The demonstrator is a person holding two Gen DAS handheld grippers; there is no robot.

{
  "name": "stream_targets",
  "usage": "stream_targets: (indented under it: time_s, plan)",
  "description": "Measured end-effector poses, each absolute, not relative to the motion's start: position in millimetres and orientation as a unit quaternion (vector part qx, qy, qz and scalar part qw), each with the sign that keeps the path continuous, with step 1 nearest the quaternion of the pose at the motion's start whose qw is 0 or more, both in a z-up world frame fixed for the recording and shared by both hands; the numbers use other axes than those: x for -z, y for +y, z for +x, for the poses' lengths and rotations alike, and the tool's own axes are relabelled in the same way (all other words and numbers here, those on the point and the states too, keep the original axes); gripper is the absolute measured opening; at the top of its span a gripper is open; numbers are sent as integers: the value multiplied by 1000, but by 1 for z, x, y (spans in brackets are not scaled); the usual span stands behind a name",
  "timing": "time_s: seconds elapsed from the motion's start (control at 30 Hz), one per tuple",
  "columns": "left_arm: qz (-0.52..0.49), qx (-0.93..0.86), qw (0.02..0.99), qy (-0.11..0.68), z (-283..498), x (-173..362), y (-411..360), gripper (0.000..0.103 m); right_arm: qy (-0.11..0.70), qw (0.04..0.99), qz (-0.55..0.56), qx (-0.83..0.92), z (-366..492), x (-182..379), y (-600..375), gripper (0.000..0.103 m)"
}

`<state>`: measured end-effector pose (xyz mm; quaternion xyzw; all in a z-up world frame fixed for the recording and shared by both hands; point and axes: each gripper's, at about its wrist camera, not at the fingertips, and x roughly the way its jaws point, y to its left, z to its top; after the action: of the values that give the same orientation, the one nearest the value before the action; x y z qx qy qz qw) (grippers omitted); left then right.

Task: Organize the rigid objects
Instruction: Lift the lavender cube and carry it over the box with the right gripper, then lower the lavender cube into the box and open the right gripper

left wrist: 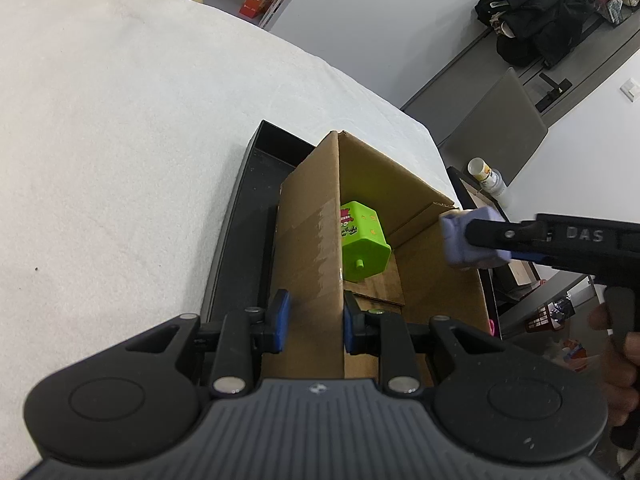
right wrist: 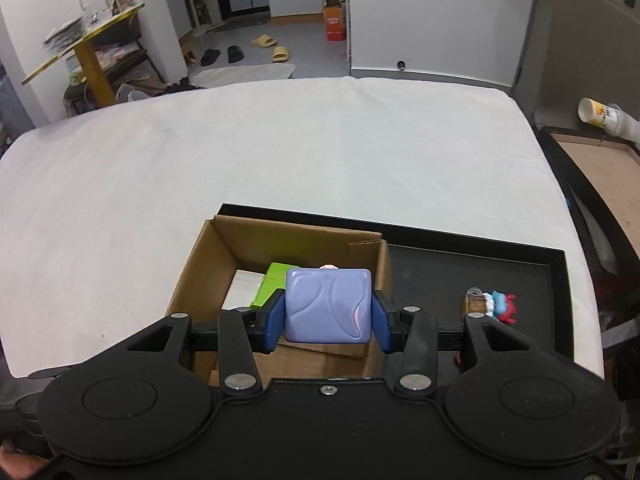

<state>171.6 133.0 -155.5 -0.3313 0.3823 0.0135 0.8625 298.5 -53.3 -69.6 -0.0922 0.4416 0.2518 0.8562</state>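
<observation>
- Left wrist view: my left gripper [left wrist: 313, 322] is pinched narrow on the upright wall of the brown cardboard box [left wrist: 316, 240], one blue pad outside, one inside. The box stands in the shallow black tray [left wrist: 236, 240] on the white-clothed table [left wrist: 120, 120].
- Same view: a lime-green plastic container with a printed label [left wrist: 363, 246] lies on its side on the box floor, its long axis running away from me.
- Same view: my right gripper [left wrist: 476, 242] comes in from the right, carrying the lilac rounded plastic block [left wrist: 460, 240] over the box's right rim, above the opening and not yet down in it.
- Right wrist view: the right gripper [right wrist: 328, 322] is clamped on the lilac block [right wrist: 329, 306] by its two side edges. The broad embossed face looks back at the camera; its slightly longer axis runs across, pad to pad.
- Same view: below it, the green container [right wrist: 272, 286] and a white flat thing [right wrist: 244, 288] already lie in the box. A small red-and-blue figurine [right wrist: 498, 306] waits on the tray to the right.
- Risk, my judgement: letting go from here could clip the right rim, or land the block on the green container, where it might tip or bounce. If my pinch on the thin wall slips, the box could shift.
</observation>
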Motion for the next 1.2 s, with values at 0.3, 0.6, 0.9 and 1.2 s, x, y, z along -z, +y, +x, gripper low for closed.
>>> stream_targets:
  time_s: [0.3, 0.6, 0.9, 1.2]
  plan:
    - [-332, -13, 862, 382, 170, 155, 133, 24, 437, 861, -96, -241, 309, 82, -45, 44]
    - [-340, -10, 859, 383, 172, 156, 134, 28, 426, 868, -79, -244, 299, 67, -59, 44]
    - [-335, -10, 861, 384, 172, 156, 133, 28, 446, 858, -102, -235, 294, 59, -87, 44]
    - [-332, -11, 861, 384, 173, 155, 133, 27, 473, 821, -161, -275, 293, 57, -94, 45]
